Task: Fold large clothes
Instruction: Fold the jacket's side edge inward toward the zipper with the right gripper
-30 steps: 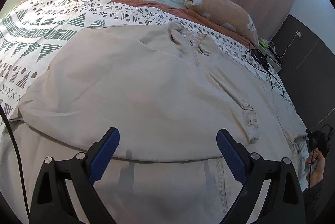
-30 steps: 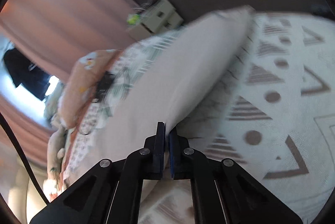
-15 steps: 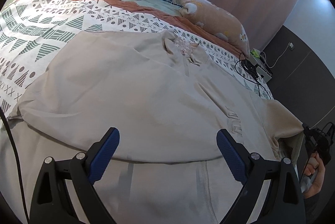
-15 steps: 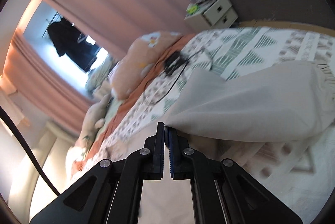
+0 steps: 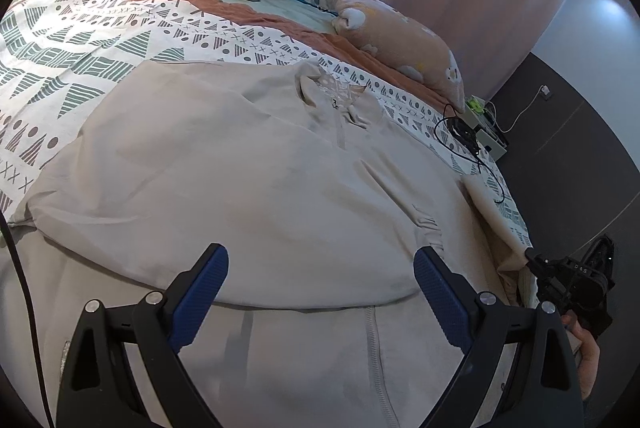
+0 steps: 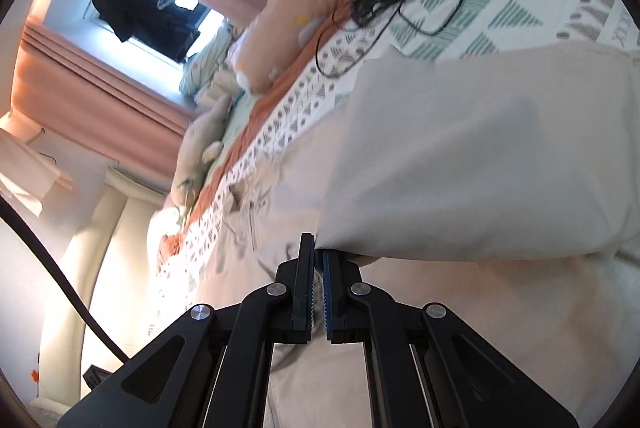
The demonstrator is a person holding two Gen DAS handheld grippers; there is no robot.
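Pinched flat between the right gripper's fingers was the sleeve of a beige garment, lifted clear of the bed and hanging as a smooth, soft panel. Blue ribbed pads of the left gripper stood spread wide, empty, angled down over the garment's folded hem. It lay flat across a quilt printed with triangles. A hand gripped the right tool's handle at the bed's edge.
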